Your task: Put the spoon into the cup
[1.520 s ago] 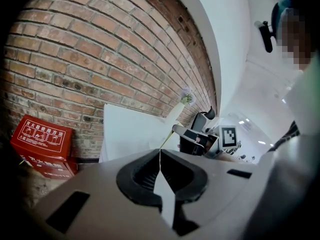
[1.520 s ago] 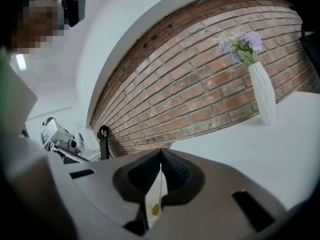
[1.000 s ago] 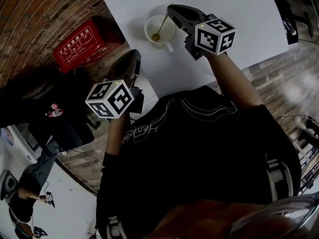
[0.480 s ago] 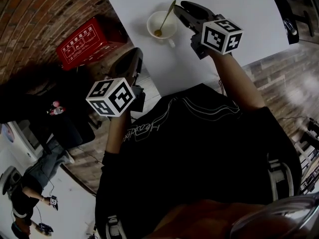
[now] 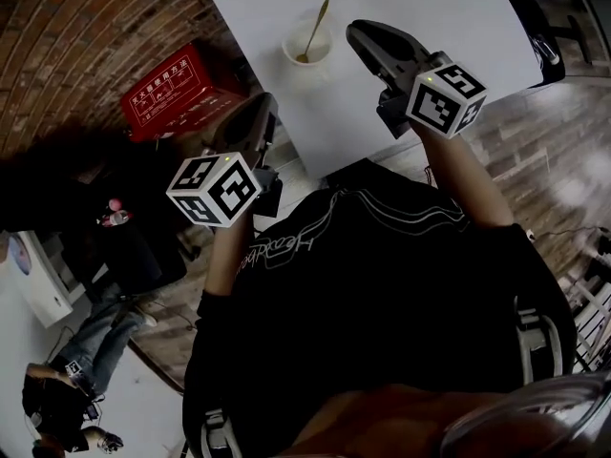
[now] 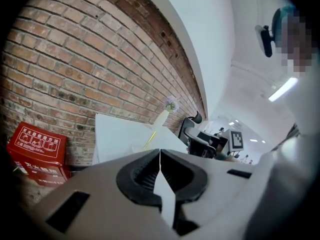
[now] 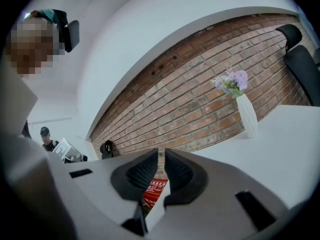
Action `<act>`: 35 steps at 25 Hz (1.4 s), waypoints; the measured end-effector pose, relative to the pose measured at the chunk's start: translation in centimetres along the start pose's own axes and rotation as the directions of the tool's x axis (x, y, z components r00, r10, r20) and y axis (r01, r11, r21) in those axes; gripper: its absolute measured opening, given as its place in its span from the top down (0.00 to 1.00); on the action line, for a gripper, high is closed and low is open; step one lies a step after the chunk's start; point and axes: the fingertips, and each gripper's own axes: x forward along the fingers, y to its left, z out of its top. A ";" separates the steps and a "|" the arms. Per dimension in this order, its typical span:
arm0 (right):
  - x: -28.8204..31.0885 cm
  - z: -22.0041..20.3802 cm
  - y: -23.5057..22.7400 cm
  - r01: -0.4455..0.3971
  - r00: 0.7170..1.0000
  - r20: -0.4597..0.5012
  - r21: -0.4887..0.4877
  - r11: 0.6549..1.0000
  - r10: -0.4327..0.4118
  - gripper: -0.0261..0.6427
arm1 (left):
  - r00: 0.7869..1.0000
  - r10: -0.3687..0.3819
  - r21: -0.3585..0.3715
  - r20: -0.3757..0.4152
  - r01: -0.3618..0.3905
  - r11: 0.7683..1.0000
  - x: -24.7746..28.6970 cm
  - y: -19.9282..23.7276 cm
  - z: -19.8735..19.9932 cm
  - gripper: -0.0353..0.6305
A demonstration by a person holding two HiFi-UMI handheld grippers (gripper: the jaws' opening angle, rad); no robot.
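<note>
one second back the right gripper [image 5: 355,32] was over the cup [image 5: 307,50] with the spoon [image 5: 315,27] hanging from its tips. half a second back it had let go and sat just beside the rim. now it has drawn off toward the person, apart from the cup. the spoon stands alone in the cup, bowl down, handle leaning out over the far rim. the cup is upright on the white table [image 5: 449,8], near the side that faces the red box [image 5: 177,89].

in the right gripper view the jaws are closing. only a narrow slot is left between them and nothing is in it; brick wall and the red box show behind. the left gripper [image 5: 265,103] hangs off the table's near corner much as before, jaws pressed together on nothing.

to my eye the task is done: spoon in, cup not tipped, both grippers clear. all that seems left is to back the hands away without knocking that handle.
</note>
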 end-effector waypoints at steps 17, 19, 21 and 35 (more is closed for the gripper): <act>-5.6 -1.6 13.0 -0.269 0.963 -0.030 -0.135 0.954 0.268 0.97 | 0.990 -0.106 0.132 0.095 0.093 0.987 -5.3 -6.5 1.1 0.94; -5.8 -1.5 13.1 -0.263 0.965 -0.029 -0.133 0.956 0.261 0.97 | 0.988 -0.115 0.138 0.098 0.101 0.985 -5.5 -7.0 1.2 0.94; -6.2 -1.4 13.3 -0.263 0.965 -0.026 -0.126 0.957 0.262 0.97 | 0.988 -0.119 0.145 0.099 0.104 0.984 -5.7 -7.4 1.2 0.94; -7.4 -1.4 13.7 -0.263 0.965 -0.030 -0.127 0.956 0.262 0.97 | 0.989 -0.107 0.158 0.104 0.090 0.983 -6.4 -8.8 0.7 0.94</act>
